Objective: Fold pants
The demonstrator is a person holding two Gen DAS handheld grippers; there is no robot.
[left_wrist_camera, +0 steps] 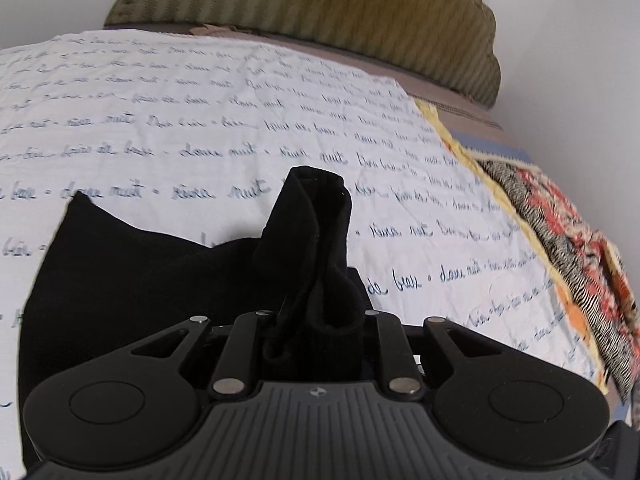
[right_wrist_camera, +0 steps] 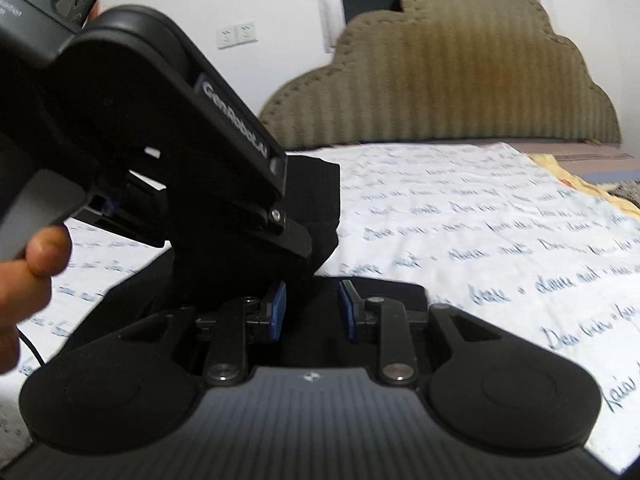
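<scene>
A: Fabric first, in the left wrist view. The left gripper [left_wrist_camera: 316,320] tilts down toward the bed, and a thick bunched fold of the black pants [left_wrist_camera: 132,276] fills the space between its fingers, so it is clamped on the cloth. The pinched fold stands up and runs away from the camera toward the headboard [left_wrist_camera: 320,12]; the rest of the pants spreads flat to the left on the white bedspread [left_wrist_camera: 224,120] with blue handwriting print.

B: Anything around it?

A: A patterned red, black and white cloth [left_wrist_camera: 576,248] lies along the bed's right edge, well apart from the pants.

B: And the right wrist view?

A: The right gripper [right_wrist_camera: 312,308] points nearly level across the bed. Its blue pads [right_wrist_camera: 277,310] stand apart with a clear gap; black fabric lies under them, but neither pad visibly presses on it.

B: What blocks the view?

A: The left gripper [right_wrist_camera: 280,248] crosses from the upper left, angled down, its tip in the raised cloth just ahead of the right gripper's left pad. A person's hand [right_wrist_camera: 28,276] shows at the left edge. Wall sockets [right_wrist_camera: 236,35] sit beyond.
</scene>
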